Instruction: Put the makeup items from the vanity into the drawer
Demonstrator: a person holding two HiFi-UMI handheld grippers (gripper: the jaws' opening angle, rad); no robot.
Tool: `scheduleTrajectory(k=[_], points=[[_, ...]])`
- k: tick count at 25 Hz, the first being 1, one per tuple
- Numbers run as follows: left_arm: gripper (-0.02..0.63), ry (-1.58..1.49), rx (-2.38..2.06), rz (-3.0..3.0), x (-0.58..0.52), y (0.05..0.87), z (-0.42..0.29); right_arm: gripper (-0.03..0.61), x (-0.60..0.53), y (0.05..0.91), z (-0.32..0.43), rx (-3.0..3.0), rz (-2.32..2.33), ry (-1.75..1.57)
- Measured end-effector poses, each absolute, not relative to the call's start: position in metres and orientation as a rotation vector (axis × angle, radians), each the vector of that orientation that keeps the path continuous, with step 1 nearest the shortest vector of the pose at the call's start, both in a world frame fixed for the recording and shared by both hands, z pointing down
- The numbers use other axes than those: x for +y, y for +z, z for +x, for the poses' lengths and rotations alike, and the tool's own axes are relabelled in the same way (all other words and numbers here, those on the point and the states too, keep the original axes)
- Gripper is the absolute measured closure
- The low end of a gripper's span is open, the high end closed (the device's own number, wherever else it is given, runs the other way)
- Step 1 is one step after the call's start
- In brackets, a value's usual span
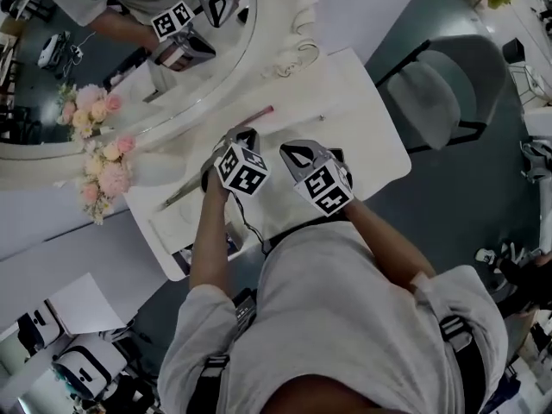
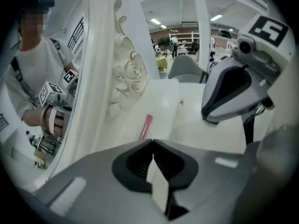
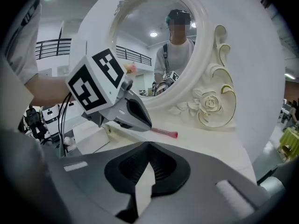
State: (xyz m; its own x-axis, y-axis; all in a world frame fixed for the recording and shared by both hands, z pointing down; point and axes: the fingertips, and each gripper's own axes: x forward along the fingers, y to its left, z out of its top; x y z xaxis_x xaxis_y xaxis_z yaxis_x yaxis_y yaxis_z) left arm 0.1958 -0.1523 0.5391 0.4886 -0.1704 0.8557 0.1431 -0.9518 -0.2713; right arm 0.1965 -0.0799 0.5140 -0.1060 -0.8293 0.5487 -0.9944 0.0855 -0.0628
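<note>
A slim pink makeup stick (image 1: 260, 112) lies on the white vanity top (image 1: 362, 119) close to the mirror's frame. It shows again as the pink stick (image 2: 145, 126) just beyond my left gripper (image 2: 153, 141), whose jaws are shut with nothing between them. My right gripper (image 3: 148, 143) is also shut and empty, and the pink stick (image 3: 164, 132) lies ahead of it. In the head view the left gripper (image 1: 244, 134) and right gripper (image 1: 295, 152) hover side by side over the middle of the vanity. A thin dark pencil-like item (image 1: 183, 194) lies near the left end.
An oval mirror (image 1: 129, 50) with an ornate white frame (image 1: 297, 46) stands at the back. Pink flowers (image 1: 103, 166) sit at the vanity's left. A grey chair (image 1: 440, 93) stands to the right. A small white box (image 3: 91, 136) rests on the top.
</note>
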Motion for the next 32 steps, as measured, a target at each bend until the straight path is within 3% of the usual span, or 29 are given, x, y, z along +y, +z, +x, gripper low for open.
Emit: scheduleTrajectory(k=[10, 32], points=[[0.532, -1.494, -0.152, -2.15, -0.178, 0.556, 0.216, 0.58, -0.074, 0.525, 0.235, -1.955, 1.82, 0.64], [0.566, -1.589, -0.214, -2.047, -0.177, 0.572, 0.213, 0.58, -0.069, 0.524, 0.245, -1.959, 1.831, 0.647]])
